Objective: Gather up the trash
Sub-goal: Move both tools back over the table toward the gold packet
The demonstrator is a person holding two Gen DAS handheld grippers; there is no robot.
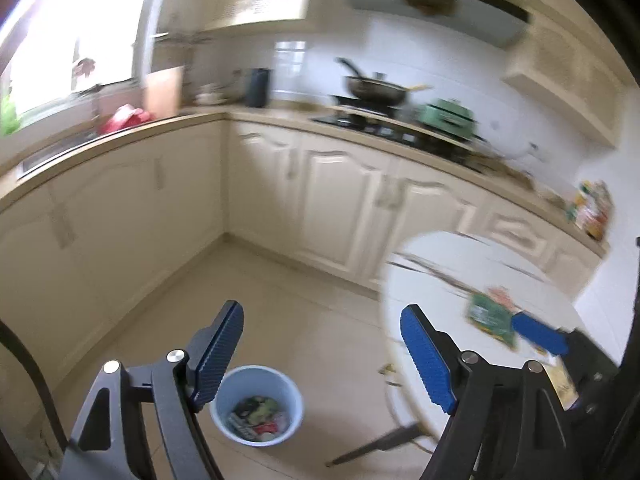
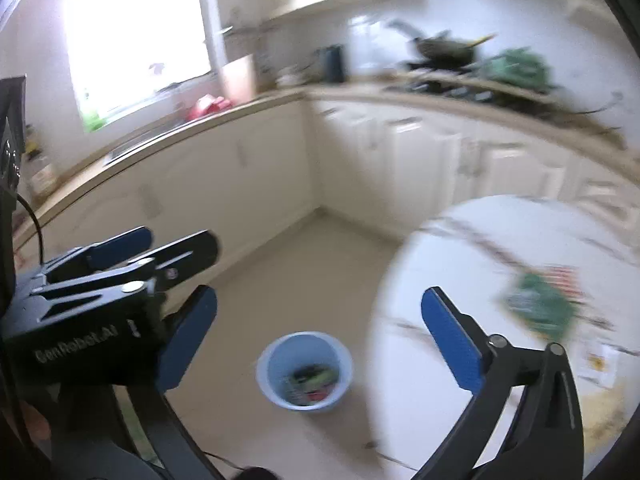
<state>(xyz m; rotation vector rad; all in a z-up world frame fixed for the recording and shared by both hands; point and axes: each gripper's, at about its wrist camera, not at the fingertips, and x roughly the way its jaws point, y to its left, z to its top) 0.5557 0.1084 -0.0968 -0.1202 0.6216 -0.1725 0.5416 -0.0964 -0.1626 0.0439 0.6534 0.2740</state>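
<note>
Both claws apart, empty: left gripper (image 1: 322, 354), right gripper (image 2: 320, 338). Green packet (image 1: 490, 317) mid table (image 1: 424, 264): likely light, crinkly; pinch edge.

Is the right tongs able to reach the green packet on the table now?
Probably yes: the right tongs are open and empty, and the green packet lies uncovered on the table, nothing between.

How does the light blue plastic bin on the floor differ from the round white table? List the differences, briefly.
The light blue plastic bin is plain blue; the round white table has dark veins. The bin stands low on the floor; the table is raised and far wider. The bin holds crumpled wrappers inside; the table carries a green packet loose on top. Both are round and bear litter.
</note>
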